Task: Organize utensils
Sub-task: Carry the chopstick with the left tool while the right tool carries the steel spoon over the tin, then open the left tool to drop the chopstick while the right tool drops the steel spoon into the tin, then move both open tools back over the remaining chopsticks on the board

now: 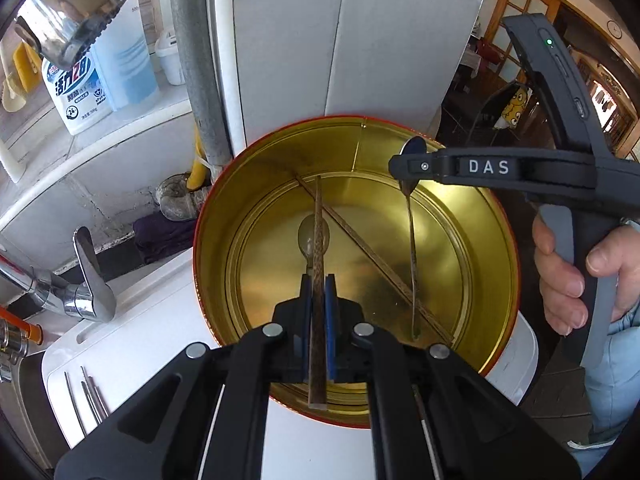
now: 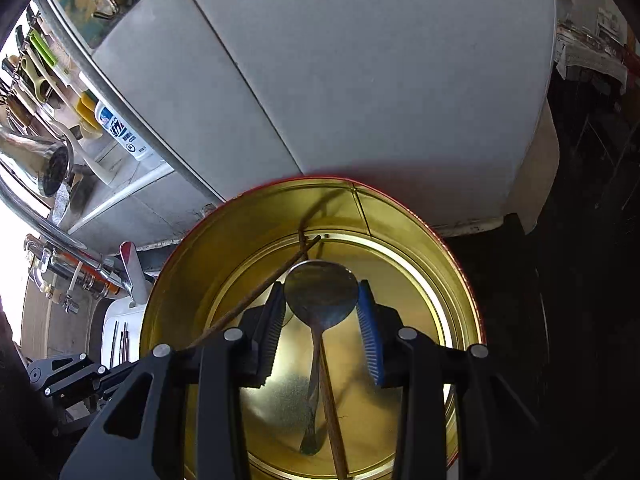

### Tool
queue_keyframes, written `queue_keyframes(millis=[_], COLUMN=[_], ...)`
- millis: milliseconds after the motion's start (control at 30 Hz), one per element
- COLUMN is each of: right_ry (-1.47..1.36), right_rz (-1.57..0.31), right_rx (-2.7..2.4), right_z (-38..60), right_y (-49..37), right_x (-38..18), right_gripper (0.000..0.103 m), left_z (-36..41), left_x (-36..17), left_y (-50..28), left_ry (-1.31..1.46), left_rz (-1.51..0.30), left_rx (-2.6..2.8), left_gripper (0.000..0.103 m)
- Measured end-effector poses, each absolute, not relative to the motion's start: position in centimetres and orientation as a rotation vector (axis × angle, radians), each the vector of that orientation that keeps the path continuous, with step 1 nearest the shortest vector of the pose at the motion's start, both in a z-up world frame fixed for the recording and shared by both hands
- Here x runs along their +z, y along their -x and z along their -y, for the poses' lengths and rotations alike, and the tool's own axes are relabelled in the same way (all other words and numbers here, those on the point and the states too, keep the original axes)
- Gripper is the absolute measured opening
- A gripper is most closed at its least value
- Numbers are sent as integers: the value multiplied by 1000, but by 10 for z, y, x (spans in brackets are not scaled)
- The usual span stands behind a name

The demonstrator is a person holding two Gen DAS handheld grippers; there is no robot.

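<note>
Left wrist view, from left to right. At the far left, a chrome faucet point(image 1: 86, 280) stands beside a white tray point(image 1: 132, 344) on which several thin metal utensils point(image 1: 88, 396) lie side by side. At centre, the left gripper point(image 1: 319, 312) has its tongs drawn together and clamped on a dark wooden chopstick point(image 1: 318, 264), which runs straight forward over the open gold tin point(image 1: 492, 240). Below it, on the tin floor, lie a second chopstick point(image 1: 372, 260), set diagonally, and a spoon-shaped outline point(image 1: 313, 236) that may be a reflection; which cannot be told. At right, the right gripper point(image 1: 404, 166) reaches in from the side, held in the person's right hand point(image 1: 576, 276). A metal spoon point(image 1: 412, 248) hangs between its fingers, bowl at the tips and handle slanting down to the tin floor. From this side angle the width of the gap cannot be judged.

Right wrist view, from left to right. Part of the left gripper point(image 2: 68, 372) shows at the lower left, outside the tin wall point(image 2: 168, 280). At centre, the right tongs stand apart, a ribbed pad point(image 2: 274, 332) on one side and a blue pad point(image 2: 370, 336) on the other. The spoon bowl point(image 2: 321, 288) sits between them, touching or nearly touching both; firm clamping cannot be confirmed. This view alone shows the gap and the spoon handle crossing a chopstick.
</note>
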State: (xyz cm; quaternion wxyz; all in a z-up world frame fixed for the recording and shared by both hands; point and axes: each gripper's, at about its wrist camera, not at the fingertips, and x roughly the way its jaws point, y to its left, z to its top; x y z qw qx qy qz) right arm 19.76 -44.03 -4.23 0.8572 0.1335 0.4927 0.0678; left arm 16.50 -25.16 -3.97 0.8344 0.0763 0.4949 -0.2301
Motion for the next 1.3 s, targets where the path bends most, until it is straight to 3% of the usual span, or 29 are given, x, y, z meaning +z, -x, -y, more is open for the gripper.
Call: queue_keyframes(millis=[300, 367, 400, 433, 467, 500, 733, 1300], right_ry=[-244, -222, -217, -212, -207, -194, -129, -166], right_rz=[-1065, -1040, -1019, -995, -965, -937, -892, -867], right_rx=[177, 177, 172, 162, 145, 126, 115, 100], right_z=[427, 422, 421, 421, 421, 421, 415, 423], right_y=[-207, -203, -200, -197, -193, -190, -179, -163], right_x=[-53, -46, -42, -37, -32, -27, -16, -3], right_gripper=[38, 42, 49, 67, 79, 81, 88, 88], left_z=[258, 259, 261, 261, 262, 261, 262, 255], left_x=[-52, -50, -50, -48, -46, -43, -38, -24], left_y=[-161, -157, -155, -153, -153, -151, -146, -131], left_ry=[-226, -271, -295, -313, -322, -319, -326, -301], left_rz=[-1066, -1059, -1049, -1037, -1017, -989, -974, -938], left_rx=[-500, -503, -492, -479, -468, -469, -482, -485], left_gripper=[6, 10, 16, 43, 73, 76, 76, 76])
